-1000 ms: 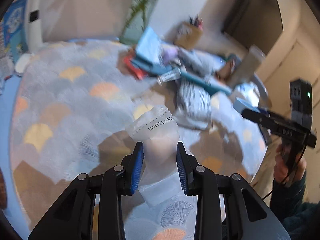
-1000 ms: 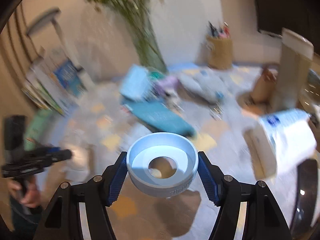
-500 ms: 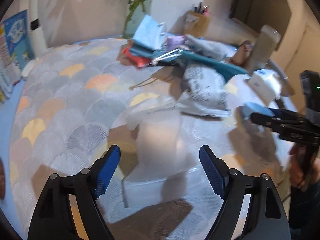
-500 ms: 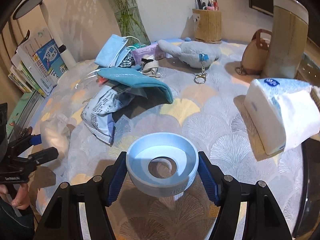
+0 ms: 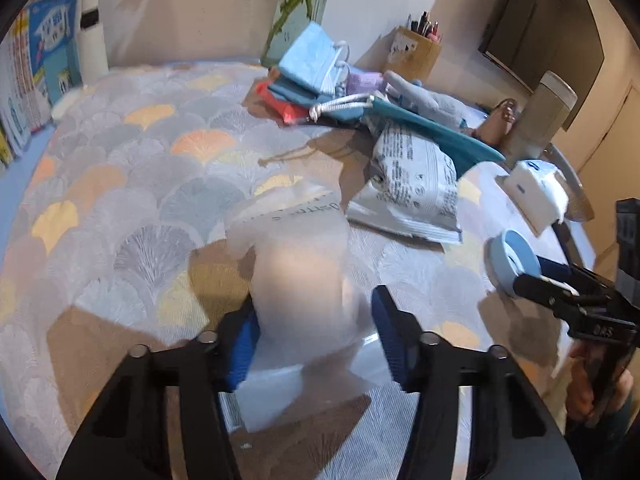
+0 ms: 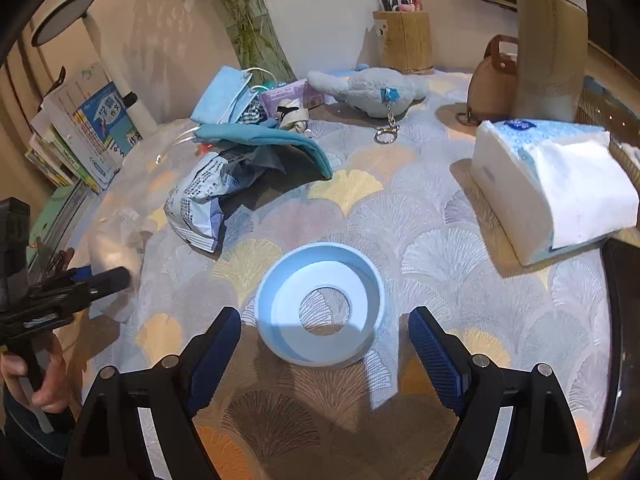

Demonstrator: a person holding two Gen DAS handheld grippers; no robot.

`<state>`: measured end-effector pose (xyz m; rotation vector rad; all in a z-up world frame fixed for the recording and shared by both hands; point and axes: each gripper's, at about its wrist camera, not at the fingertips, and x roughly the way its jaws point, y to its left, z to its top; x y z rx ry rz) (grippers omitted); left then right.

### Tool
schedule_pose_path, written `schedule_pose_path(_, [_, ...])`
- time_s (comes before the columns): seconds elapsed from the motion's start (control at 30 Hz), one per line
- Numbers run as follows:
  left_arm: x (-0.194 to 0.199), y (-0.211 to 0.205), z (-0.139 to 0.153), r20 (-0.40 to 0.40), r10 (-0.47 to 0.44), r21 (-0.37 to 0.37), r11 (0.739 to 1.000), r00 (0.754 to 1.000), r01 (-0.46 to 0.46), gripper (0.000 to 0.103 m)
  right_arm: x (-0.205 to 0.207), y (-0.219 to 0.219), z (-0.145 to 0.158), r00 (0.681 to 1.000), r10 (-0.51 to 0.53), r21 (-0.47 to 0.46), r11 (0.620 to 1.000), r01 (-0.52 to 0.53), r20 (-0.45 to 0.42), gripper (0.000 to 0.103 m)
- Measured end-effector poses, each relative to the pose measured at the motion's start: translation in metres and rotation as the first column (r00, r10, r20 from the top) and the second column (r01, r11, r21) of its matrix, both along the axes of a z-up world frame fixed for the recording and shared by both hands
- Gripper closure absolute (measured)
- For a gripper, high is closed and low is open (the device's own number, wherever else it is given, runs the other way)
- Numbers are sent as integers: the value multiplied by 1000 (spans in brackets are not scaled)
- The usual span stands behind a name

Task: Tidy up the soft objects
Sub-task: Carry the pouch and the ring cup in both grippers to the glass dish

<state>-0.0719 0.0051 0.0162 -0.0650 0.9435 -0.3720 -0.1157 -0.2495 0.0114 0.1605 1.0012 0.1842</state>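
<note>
Both tongs sit low over the patterned tablecloth (image 6: 420, 216), each with something between its fingers. Left gripper (image 5: 316, 344) has its jaws narrowing on a frosted plastic pouch (image 5: 300, 280) with a pale soft lump inside; the blue pad on one side already touches the film, while the other pad seems to stand a little clear, so I would not call it a firm grip yet. Right gripper (image 6: 324, 344) has its jaws spreading apart, and the pale blue ring (image 6: 320, 304) lies flat on the cloth between them, free of both pads.

Just beyond the left tongs' fingertips lies a crumpled printed packet (image 5: 412, 184), and past that a teal cloth (image 6: 264, 140), a stack of blue face masks (image 5: 312, 64) and a grey plush toy (image 6: 368, 88). Off to the right tongs' outer side, well apart, stands an opened tissue pack (image 6: 552, 188).

To do this step well, I judge the left tongs should close on the lump itself rather than the loose film, which would likely slip or stretch. Squeeze gently, since the contents give. Lift straight up only once both pads bear on it. The right tongs should draw back with its jaws clear of the ring's rim, so the ring is not dragged or tipped.
</note>
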Motion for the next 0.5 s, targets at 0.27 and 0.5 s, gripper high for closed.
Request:
schedule_pose_path(0.27, [-10, 4, 19, 68, -22, -93, 995, 997, 28, 68, -4, 22, 2, 998, 8, -195, 981, 4, 63, 40])
schedule_pose_path(0.5, [-22, -21, 72, 198, -110, -143, 980, 974, 140, 68, -15, 5, 38, 990, -13, -140, 990, 33, 141, 40])
